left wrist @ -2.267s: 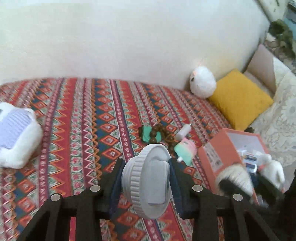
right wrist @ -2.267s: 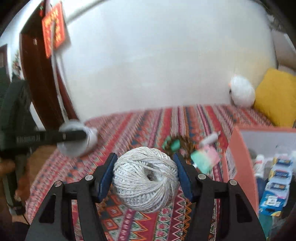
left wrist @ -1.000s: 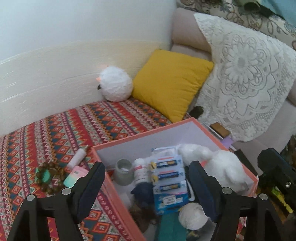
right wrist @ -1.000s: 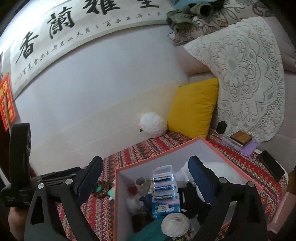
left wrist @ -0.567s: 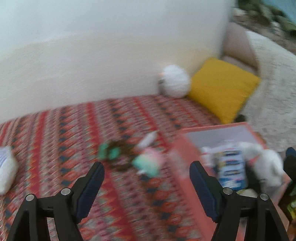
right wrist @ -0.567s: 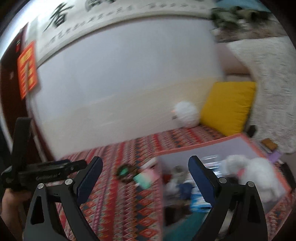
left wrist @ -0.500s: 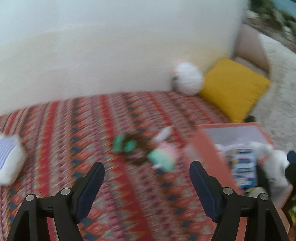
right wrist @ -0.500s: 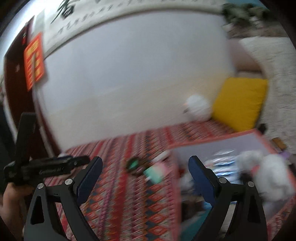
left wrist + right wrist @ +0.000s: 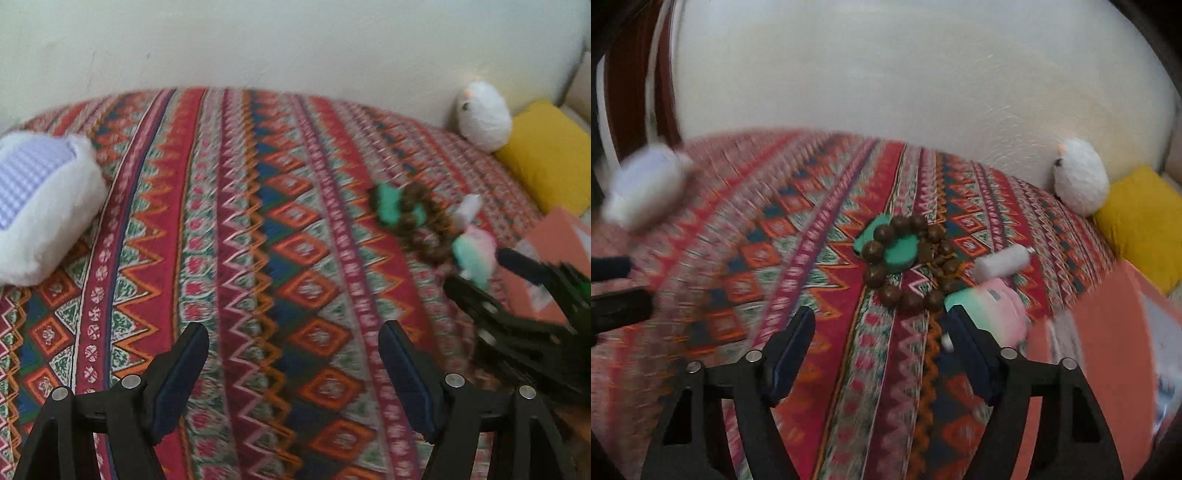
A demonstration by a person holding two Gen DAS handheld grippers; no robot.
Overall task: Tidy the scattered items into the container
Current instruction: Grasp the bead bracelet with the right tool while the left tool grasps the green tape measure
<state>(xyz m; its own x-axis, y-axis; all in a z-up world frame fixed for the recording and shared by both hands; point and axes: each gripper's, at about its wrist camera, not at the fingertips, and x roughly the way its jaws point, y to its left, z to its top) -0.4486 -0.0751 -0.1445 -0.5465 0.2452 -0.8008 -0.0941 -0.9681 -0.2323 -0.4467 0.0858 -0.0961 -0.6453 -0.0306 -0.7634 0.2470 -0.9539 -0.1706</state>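
Note:
On the patterned bedspread lies a brown bead bracelet [image 9: 908, 262] over a flat green piece [image 9: 895, 249], with a small white bottle [image 9: 1001, 262] and a pink-and-green item [image 9: 995, 306] to their right. My right gripper [image 9: 880, 314] is open and empty just short of the bracelet, and its right finger overlaps the pink-and-green item's near edge. My left gripper [image 9: 291, 328] is open and empty over bare bedspread, with the bracelet [image 9: 424, 221] far to its right. The orange box [image 9: 1108, 332] sits at the right edge.
A white plush cushion with a lilac check panel [image 9: 40, 206] lies at the left. A white fluffy toy [image 9: 1078, 177] and a yellow cushion [image 9: 1145, 218] rest by the wall at the right. The right gripper's body [image 9: 517, 295] shows beside the box [image 9: 554, 254].
Both grippers let go of the grey knob and the twine ball over the box, then swung left and down to the bedspread. Both are now open and empty.

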